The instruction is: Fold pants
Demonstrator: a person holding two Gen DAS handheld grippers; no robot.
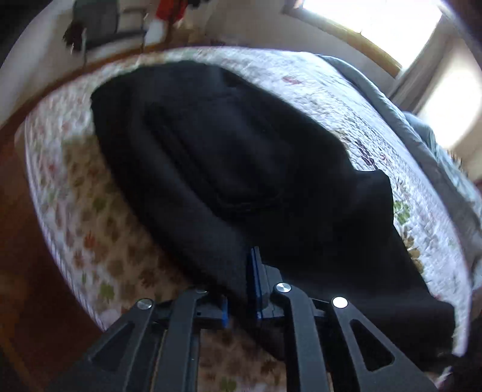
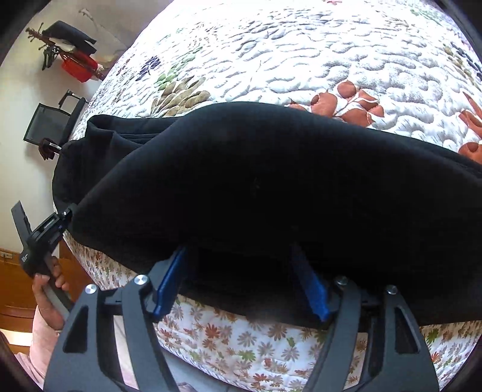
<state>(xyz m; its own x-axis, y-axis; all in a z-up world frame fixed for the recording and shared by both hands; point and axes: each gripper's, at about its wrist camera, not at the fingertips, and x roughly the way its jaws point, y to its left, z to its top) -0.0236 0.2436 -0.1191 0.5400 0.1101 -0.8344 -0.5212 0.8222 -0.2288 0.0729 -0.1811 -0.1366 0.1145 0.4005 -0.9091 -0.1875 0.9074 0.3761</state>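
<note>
Black pants (image 1: 226, 150) lie in a folded heap on a flowered quilt (image 1: 346, 99) that covers a bed. My left gripper (image 1: 248, 289) is shut, its blue pads pinching a fold of the pants' near edge. In the right wrist view the pants (image 2: 271, 187) stretch across the quilt (image 2: 301, 60). There my right gripper (image 2: 238, 253) stands open, blue fingers (image 2: 167, 286) wide apart, with black cloth draped over their tips and lying loose between them. At the pants' left end the left gripper (image 2: 64, 217) shows again, held by a hand (image 2: 48, 283).
The bed's near edge drops to a wooden floor (image 1: 18, 211). A black mesh chair (image 2: 51, 123) and a red box (image 2: 78, 67) stand by the far wall. A grey blanket (image 1: 376, 99) lies along the bed's window side, under a bright window (image 1: 391, 24).
</note>
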